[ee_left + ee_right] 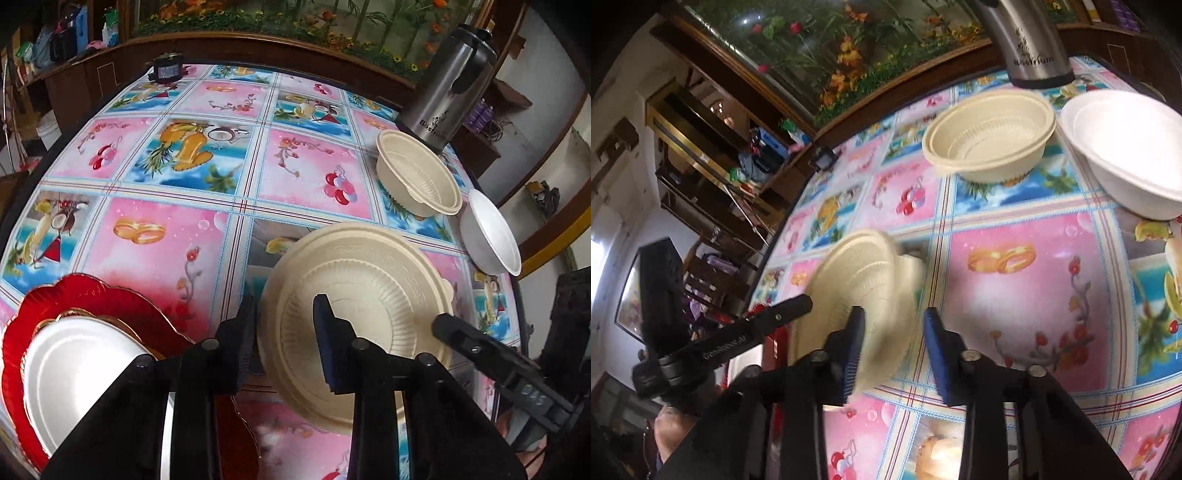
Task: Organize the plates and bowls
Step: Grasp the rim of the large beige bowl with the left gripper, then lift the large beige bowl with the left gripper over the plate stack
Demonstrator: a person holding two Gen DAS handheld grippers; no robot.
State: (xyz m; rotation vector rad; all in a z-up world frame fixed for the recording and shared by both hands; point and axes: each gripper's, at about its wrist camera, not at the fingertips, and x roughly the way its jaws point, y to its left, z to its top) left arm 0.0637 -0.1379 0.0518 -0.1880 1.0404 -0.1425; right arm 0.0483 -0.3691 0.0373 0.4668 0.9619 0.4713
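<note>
1. Here we cannot make out much of the cream plate (864, 295) from the right wrist view: it is blurred, and its lower edge is hidden behind the fingers of the right gripper (894, 354).
2. In the left wrist view the red tray (110, 306) is cut off at the left edge, and our left gripper (284, 343) covers its near part.
3. The cream plate (354, 314) is upside down, its ribbed underside facing us, and tilted with one edge raised off the table (166, 229).
4. Our left gripper grips the plate's left rim, one finger outside and the other on the underside.
5. Our right gripper has the plate's opposite rim between its fingers; the blur stops us telling whether they press on it.
6. The red tray holds a white plate (81, 369).
7. The cream bowls (417, 173), nested one in another, stand upright before the steel flask (447, 88).
8. The white bowl (491, 232) stands just beside them, at the table's edge, with nothing in it.
</note>
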